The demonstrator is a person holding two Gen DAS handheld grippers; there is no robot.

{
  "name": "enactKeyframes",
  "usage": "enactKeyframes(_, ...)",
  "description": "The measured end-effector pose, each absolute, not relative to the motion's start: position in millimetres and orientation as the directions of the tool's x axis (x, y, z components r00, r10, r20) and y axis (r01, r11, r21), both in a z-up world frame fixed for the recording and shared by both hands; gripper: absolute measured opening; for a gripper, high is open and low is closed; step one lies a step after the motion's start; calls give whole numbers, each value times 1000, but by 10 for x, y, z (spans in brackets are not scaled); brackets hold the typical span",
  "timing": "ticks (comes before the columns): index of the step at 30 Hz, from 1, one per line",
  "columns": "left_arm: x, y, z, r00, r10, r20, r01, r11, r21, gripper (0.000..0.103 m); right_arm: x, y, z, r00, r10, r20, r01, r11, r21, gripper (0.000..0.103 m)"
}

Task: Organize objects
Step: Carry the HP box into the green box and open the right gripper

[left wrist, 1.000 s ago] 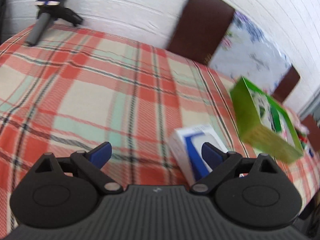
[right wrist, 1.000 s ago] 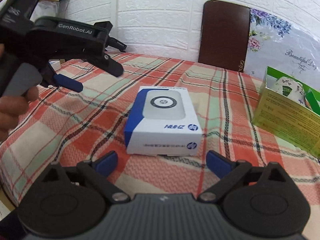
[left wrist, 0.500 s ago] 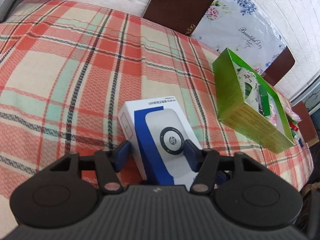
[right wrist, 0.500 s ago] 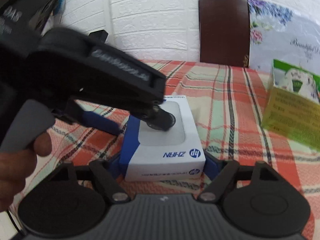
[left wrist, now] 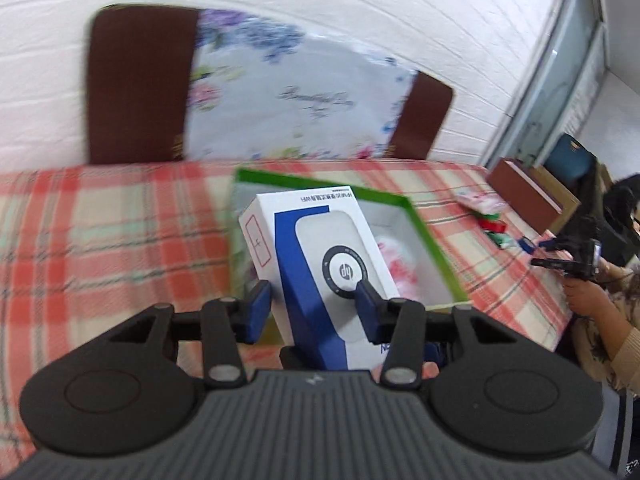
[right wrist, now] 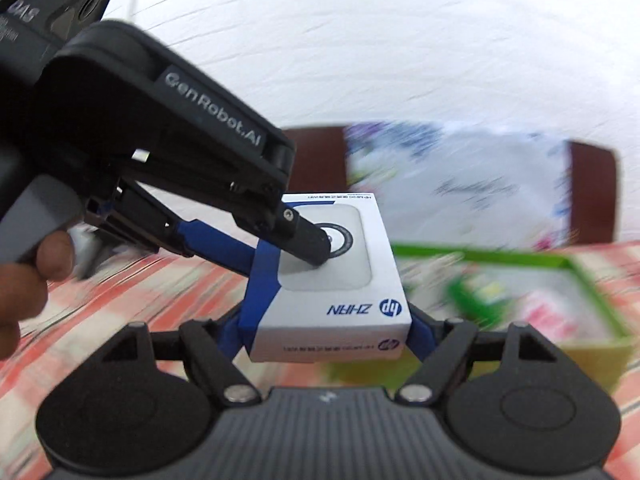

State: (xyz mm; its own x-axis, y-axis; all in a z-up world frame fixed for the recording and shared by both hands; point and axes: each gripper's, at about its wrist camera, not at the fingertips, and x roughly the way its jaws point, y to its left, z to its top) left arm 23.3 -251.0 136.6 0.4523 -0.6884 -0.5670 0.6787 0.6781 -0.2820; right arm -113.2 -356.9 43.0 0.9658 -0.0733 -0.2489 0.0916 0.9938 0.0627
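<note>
Both tools (left wrist: 312, 306) (right wrist: 324, 332) grip box (left wrist: 320, 248), tilted down.

Both grippers' fingers (right wrist: 420, 330) clamp the white-and-blue box (right wrist: 332, 280) above the checked tablecloth (right wrist: 140, 288).

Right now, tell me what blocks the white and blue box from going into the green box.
Nothing visible does. The white and blue box is held off the table by both grippers, with the open green box just behind it, holding some blurred contents.
</note>
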Motion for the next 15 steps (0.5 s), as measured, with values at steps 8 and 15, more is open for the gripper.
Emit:
enactKeyframes(8,277,-3676,1255,414,-694,-589,775,608,-171,49,-840,-4574,440,934,-201,-296,238,967,92,78)
enactKeyframes(15,573,-3932,1057,448,-619,-645,726,673,-142,71,-205,-5292,395,855,-149,-497,244,961,132,82)
